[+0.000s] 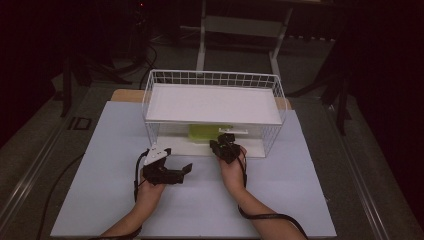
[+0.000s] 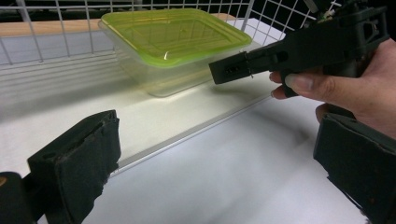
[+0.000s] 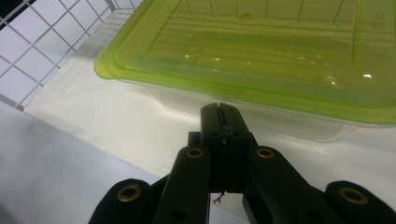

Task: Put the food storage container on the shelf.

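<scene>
The lidded container (image 1: 210,132) sits on the lower shelf of the wire rack (image 1: 278,95), at 12 o'clock from the right gripper (image 3: 219,122) (the nearer one) — jaws together, empty. The left gripper (image 1: 186,170) waits with jaws apart — container at 1 o'clock.

We see both forearms bare, no sleeves on them. The left gripper (image 1: 187,169) is matt black with a pale grey three-cornered plate on top, and a black cable loops from it at about nine o'clock. Its pads (image 2: 77,161) are thick, black and rough-edged (foam, by the look). The right gripper (image 3: 219,122) is black too, its linkage arms pinned with brass-coloured rivets; a black cable trails from it.
</scene>
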Action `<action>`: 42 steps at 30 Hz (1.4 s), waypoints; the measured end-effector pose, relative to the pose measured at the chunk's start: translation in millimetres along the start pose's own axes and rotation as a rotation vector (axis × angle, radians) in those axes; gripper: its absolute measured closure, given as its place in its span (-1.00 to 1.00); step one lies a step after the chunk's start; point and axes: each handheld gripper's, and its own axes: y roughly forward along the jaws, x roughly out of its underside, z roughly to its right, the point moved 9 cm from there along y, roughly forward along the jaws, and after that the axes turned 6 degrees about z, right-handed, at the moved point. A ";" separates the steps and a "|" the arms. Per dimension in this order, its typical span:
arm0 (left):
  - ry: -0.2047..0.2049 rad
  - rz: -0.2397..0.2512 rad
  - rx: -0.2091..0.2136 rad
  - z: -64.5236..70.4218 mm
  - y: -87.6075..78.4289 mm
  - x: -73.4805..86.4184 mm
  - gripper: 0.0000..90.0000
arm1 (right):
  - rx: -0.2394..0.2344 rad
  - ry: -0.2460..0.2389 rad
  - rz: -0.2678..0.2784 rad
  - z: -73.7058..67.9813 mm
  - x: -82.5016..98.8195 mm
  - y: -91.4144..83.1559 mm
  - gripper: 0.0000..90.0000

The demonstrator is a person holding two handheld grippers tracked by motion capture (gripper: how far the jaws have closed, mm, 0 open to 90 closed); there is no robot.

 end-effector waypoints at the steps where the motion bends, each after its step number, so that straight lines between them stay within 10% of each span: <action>1: 0.004 0.001 -0.006 -0.6 -0.2 0.0 -0.97 | 0.006 0.004 0.001 0.4 -0.5 0.7 1.00; 24: 0.020 0.019 0.011 1.4 -1.6 -5.9 -0.97 | -0.027 -0.094 0.024 -16.9 9.3 -14.3 0.81; 35: 0.050 0.027 0.075 13.8 0.4 -12.7 -0.97 | -0.056 -0.140 0.089 -20.8 12.0 -36.4 -0.11; 42: 0.057 0.025 0.121 20.6 -3.6 -18.4 -0.97 | -0.178 -0.133 0.113 -30.2 10.0 -56.8 -0.58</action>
